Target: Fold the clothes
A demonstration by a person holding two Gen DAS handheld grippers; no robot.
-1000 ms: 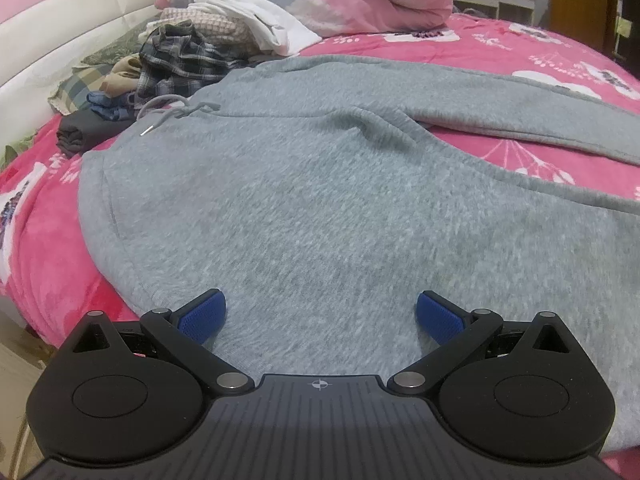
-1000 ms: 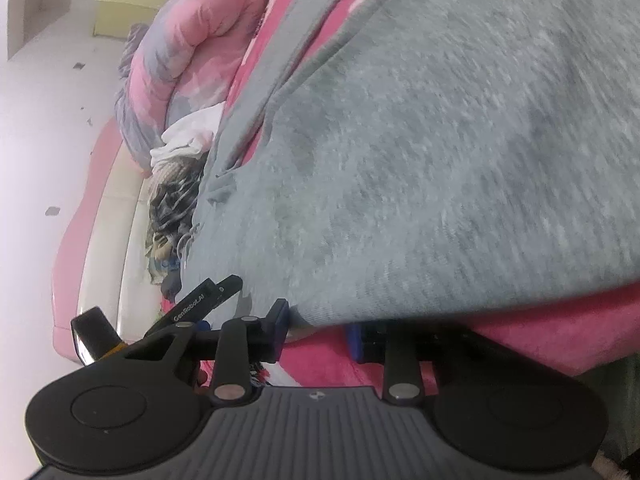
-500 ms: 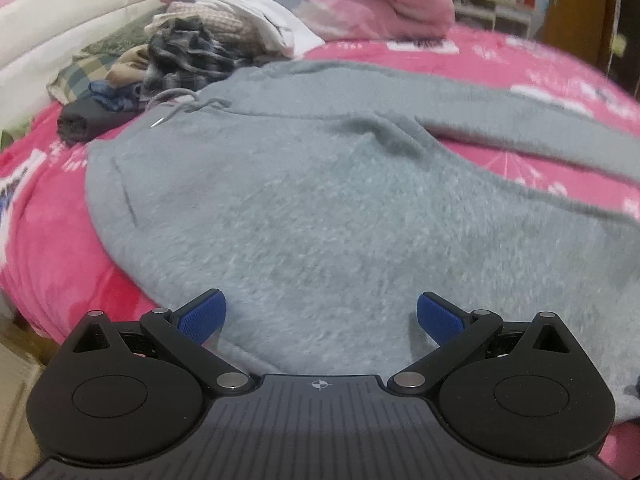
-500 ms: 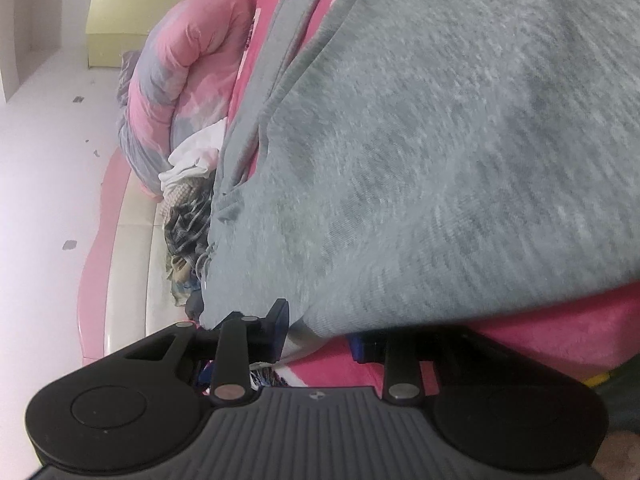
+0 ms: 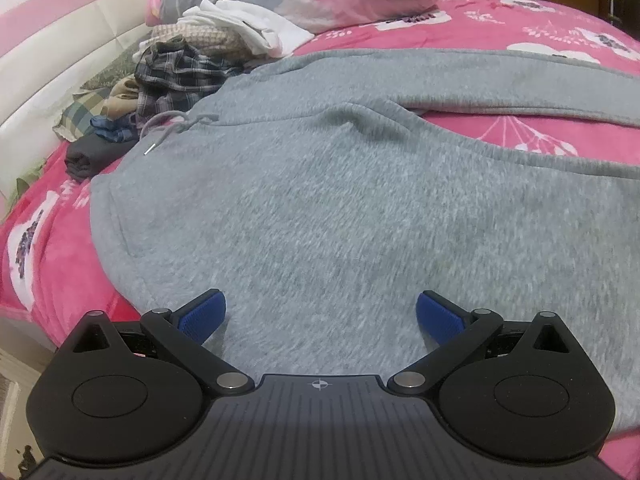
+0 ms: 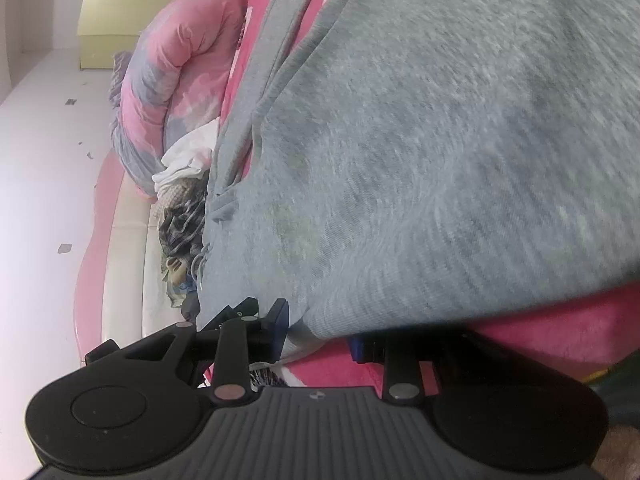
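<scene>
The right claw (image 6: 320, 330) is clamped on the grey sweatpants' (image 5: 340, 220) hem at the bed (image 5: 52, 240) edge; the left claw (image 5: 320, 316) hovers apart above them, likely needing to pinch fabric before folding.

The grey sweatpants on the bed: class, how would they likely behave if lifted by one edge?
The grey sweatpants would probably droop and fold, since they already lie in soft creases on the pink blanket. The fleecy cloth looks thick, so likely fairly heavy. The drawstring would probably dangle.
</scene>
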